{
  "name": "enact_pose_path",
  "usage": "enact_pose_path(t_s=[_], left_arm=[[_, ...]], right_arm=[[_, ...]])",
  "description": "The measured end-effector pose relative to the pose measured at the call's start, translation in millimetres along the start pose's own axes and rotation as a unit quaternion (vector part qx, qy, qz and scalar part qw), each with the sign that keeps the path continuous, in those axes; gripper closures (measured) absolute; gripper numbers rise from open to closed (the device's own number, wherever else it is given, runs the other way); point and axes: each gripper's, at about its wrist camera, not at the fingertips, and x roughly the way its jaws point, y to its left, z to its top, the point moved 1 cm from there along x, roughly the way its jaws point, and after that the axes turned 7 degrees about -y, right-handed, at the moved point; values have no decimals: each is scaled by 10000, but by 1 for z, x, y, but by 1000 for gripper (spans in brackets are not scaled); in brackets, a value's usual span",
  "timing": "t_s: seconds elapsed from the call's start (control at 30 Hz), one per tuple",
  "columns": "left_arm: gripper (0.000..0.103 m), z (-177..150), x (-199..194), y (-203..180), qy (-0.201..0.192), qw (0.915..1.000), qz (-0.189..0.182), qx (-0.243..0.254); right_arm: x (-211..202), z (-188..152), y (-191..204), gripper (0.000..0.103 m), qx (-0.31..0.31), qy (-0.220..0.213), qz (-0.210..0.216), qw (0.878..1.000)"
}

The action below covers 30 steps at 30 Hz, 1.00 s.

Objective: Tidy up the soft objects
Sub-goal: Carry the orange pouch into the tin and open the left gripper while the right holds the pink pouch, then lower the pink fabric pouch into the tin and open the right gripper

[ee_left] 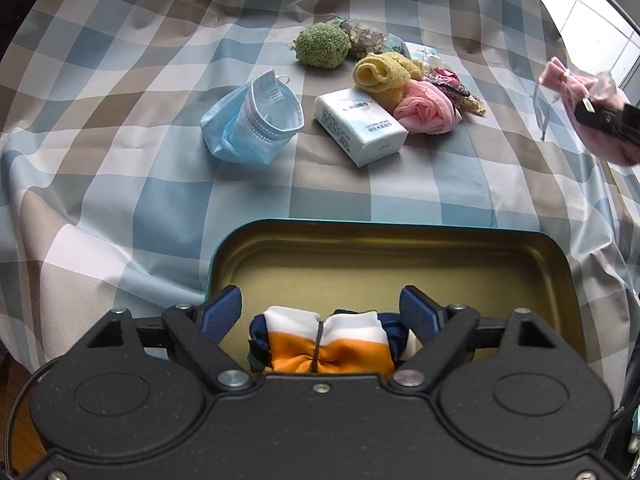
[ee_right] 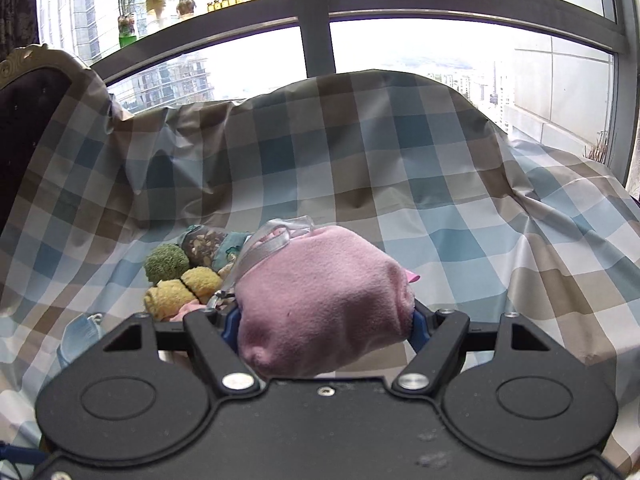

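Observation:
My left gripper [ee_left: 320, 312] is open over the near end of a gold-lined tin tray [ee_left: 400, 260]. A striped orange, white and navy cloth bundle [ee_left: 324, 340] lies in the tray between the blue pads, apart from them. My right gripper [ee_right: 324, 320] is shut on a pink fleece drawstring pouch [ee_right: 320, 296], held above the checked cloth; it also shows at the right edge of the left wrist view [ee_left: 580, 96]. On the cloth lie a blue face mask [ee_left: 252, 120], a tissue pack [ee_left: 360, 126], a yellow rolled cloth [ee_left: 384, 76], a pink cloth [ee_left: 428, 108] and a green pompom [ee_left: 322, 46].
A checked tablecloth [ee_left: 120, 160] covers the table, with folds. A patterned sachet [ee_left: 366, 38] and small lace pieces [ee_left: 460, 88] sit behind the pile. A dark chair back [ee_right: 28, 120] stands at left and a window [ee_right: 400, 40] behind.

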Motion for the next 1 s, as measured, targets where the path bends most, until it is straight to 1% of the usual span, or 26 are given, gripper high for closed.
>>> enact_pose_path(t_s=[0.13,0.23,0.37,0.5,0.53,0.57,0.6,0.67,0.73,0.9,1.0], left_arm=[[21,6,-4,5,-108,9999,82,-73],[21,8,-2,9,-111,9998,130,-118],[21,8,2,14,-66,9996,227,-158],[21,7,2,18,-38,9994,276,-222],[21,7,2,18,-37,9993,286,-232],[21,8,2,19,-39,9993,290,-241],[21,8,2,20,-42,9992,294,-249],[21,8,2,20,-50,9992,304,-261],[21,9,2,20,-50,9991,312,-271],[21,10,2,21,-49,9991,317,-293],[21,13,2,23,-44,9990,321,-319]], right_arm=[[-31,-17,6,28,-113,173,320,9993],[-51,-32,15,28,-337,358,509,9975],[-71,-51,31,28,-756,615,773,9922],[-87,-63,46,27,-1170,714,1069,9848],[-89,-65,49,25,-1252,731,1134,9829],[-91,-67,52,19,-1297,751,1184,9816],[-92,-68,54,18,-1321,774,1253,9802],[-93,-68,57,10,-1287,766,1348,9795],[-92,-66,57,6,-1225,742,1368,9802],[-83,-56,55,6,-1074,704,1284,9834],[-80,-53,54,3,-1008,695,1246,9846]])
